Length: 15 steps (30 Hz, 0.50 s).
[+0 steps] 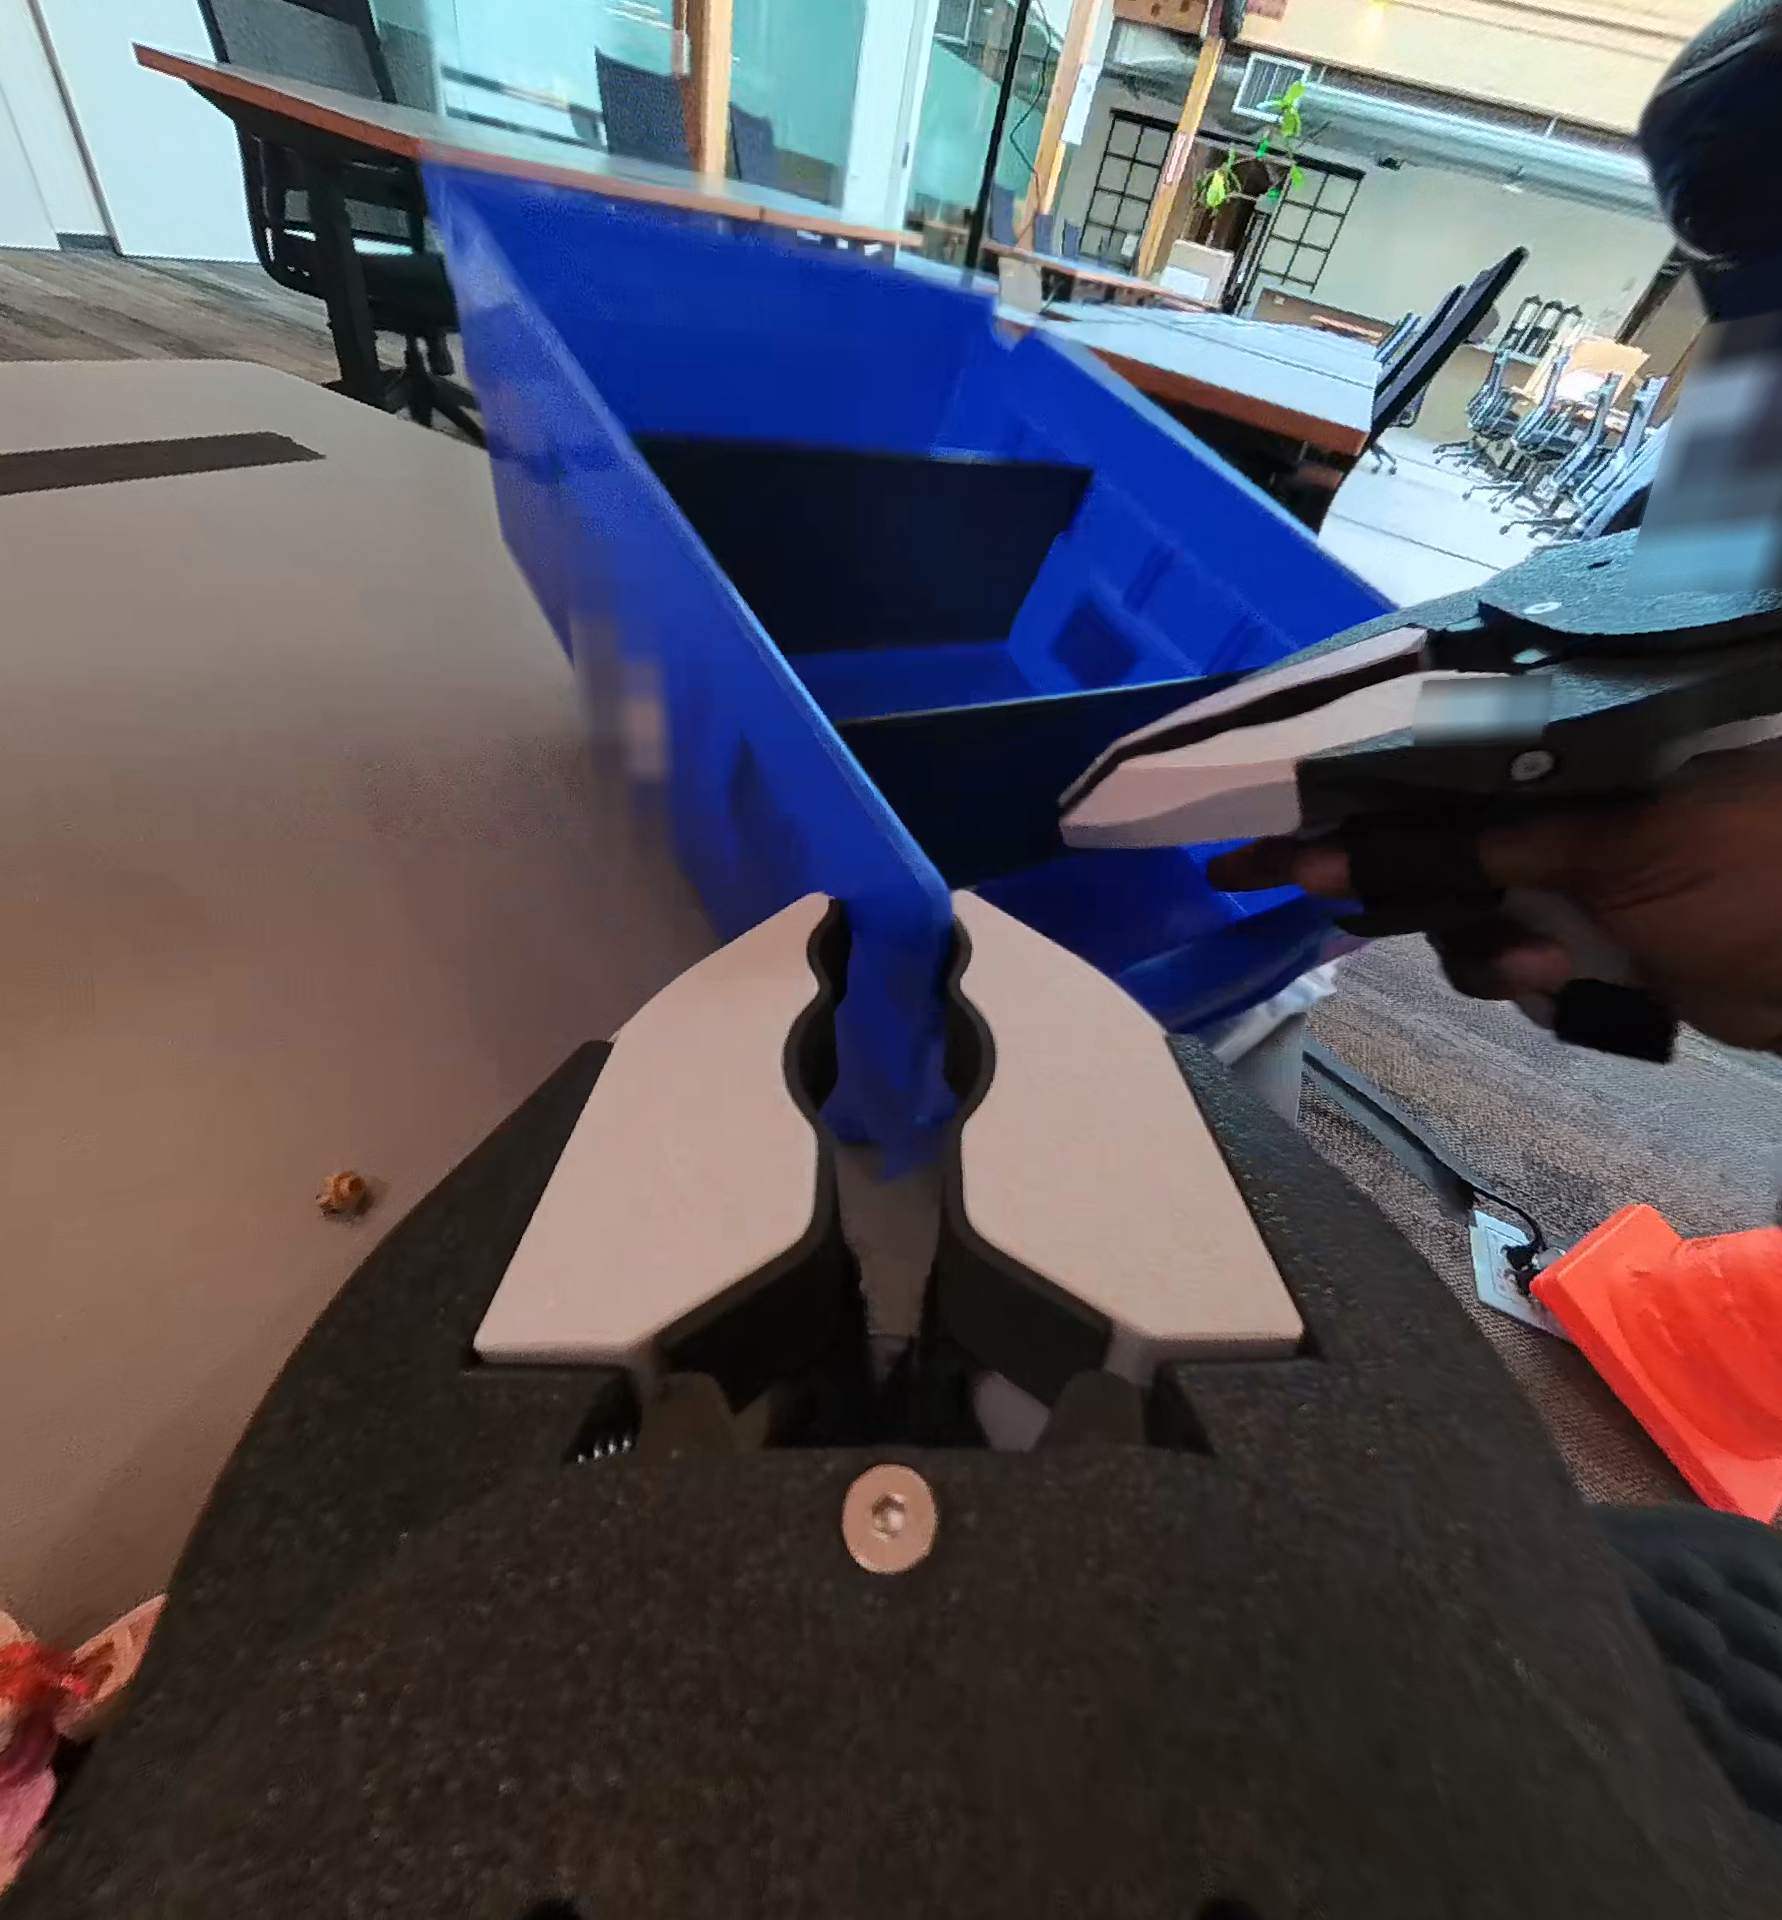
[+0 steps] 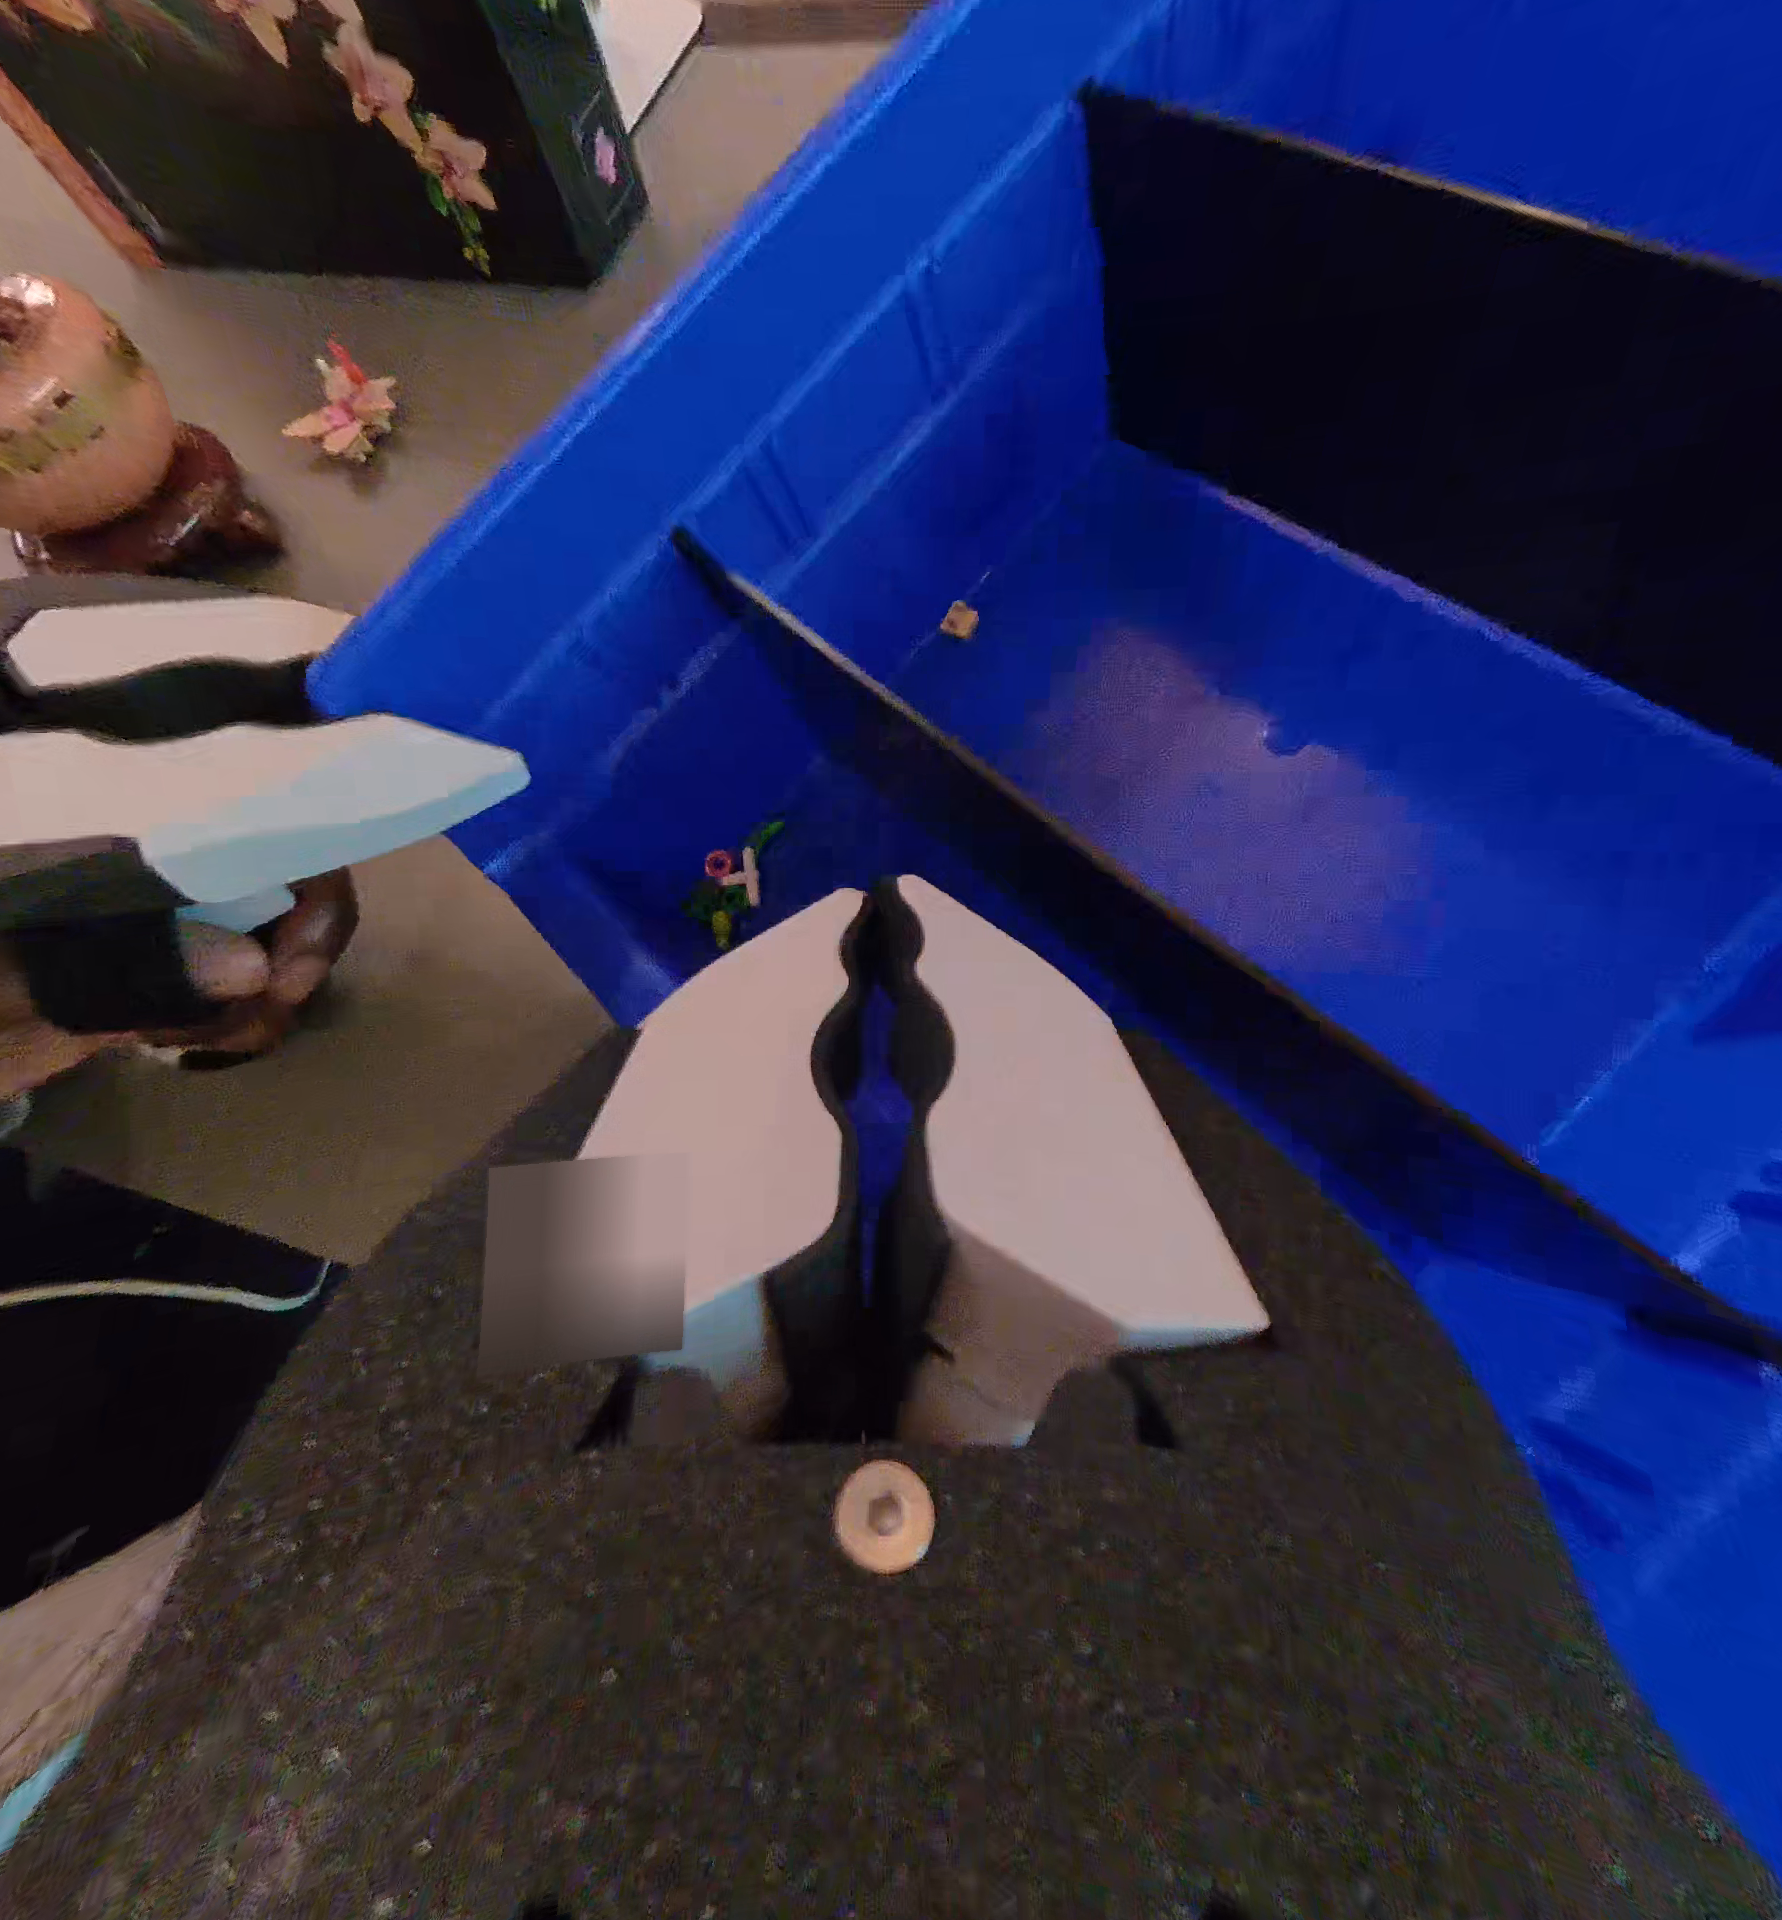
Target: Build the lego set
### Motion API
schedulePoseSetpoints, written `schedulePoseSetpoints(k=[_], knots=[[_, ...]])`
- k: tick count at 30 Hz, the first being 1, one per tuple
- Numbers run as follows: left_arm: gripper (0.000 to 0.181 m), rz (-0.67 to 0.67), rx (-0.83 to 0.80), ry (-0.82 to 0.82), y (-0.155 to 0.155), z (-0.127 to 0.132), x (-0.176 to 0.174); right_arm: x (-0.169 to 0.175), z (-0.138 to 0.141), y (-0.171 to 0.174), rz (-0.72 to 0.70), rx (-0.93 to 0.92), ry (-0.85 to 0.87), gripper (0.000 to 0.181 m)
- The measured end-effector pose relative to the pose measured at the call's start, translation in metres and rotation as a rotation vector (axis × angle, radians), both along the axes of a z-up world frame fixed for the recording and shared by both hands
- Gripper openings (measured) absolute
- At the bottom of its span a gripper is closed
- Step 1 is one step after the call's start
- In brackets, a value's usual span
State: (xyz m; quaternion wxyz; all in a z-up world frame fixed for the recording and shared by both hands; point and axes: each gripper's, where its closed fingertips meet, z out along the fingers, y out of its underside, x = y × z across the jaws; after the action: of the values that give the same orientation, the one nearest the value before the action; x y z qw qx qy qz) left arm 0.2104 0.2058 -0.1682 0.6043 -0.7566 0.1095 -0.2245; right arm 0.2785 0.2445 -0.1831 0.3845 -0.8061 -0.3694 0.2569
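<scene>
Left tool (image 1: 892, 1023) clamps the blue bin's (image 2: 866, 343) near wall, tilting it; right tool (image 2: 885, 904), closed and empty, hovers over the near compartment, lego piece (image 2: 733, 881) lying just ahead.

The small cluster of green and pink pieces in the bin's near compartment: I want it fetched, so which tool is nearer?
Right. The right tool hovers shut just above the cluster; the left tool clamps the blue bin wall, outside that compartment.

Orange block (image 1: 1697, 1340) on carpet (right); office chairs (image 1: 1552, 405) behind.
</scene>
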Motion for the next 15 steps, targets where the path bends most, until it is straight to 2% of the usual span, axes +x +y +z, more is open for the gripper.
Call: schedulePoseSetpoints(k=[4,5,6,8,11,13,15], knots=[[0.014,0.006,-0.011,0.009,0.0,-0.002,0.003,0.003,-0.022,-0.009,0.115,-0.11,-0.209,0.0],[0.015,-0.001,-0.011,0.004,0.0,-0.002,0.003,0.001,-0.029,-0.007,0.14,-0.126,-0.24,0.006],[0.016,-0.018,-0.016,-0.008,-0.001,-0.002,0.004,-0.002,-0.034,-0.006,0.182,-0.137,-0.249,0.021],[0.022,-0.073,-0.02,-0.044,-0.005,0.0,0.011,-0.003,-0.039,-0.007,0.285,-0.165,-0.234,0.008],[0.03,-0.169,-0.033,-0.068,-0.014,0.002,0.019,-0.006,-0.023,-0.014,0.502,-0.041,-0.104,0.005],[0.024,-0.284,-0.063,-0.092,-0.023,0.004,0.024,-0.004,-0.018,-0.009,0.572,0.041,-0.094,0.009],[0.023,-0.382,-0.06,-0.108,-0.031,0.012,0.023,0.001,-0.02,-0.004,0.65,0.044,-0.108,0.013]])
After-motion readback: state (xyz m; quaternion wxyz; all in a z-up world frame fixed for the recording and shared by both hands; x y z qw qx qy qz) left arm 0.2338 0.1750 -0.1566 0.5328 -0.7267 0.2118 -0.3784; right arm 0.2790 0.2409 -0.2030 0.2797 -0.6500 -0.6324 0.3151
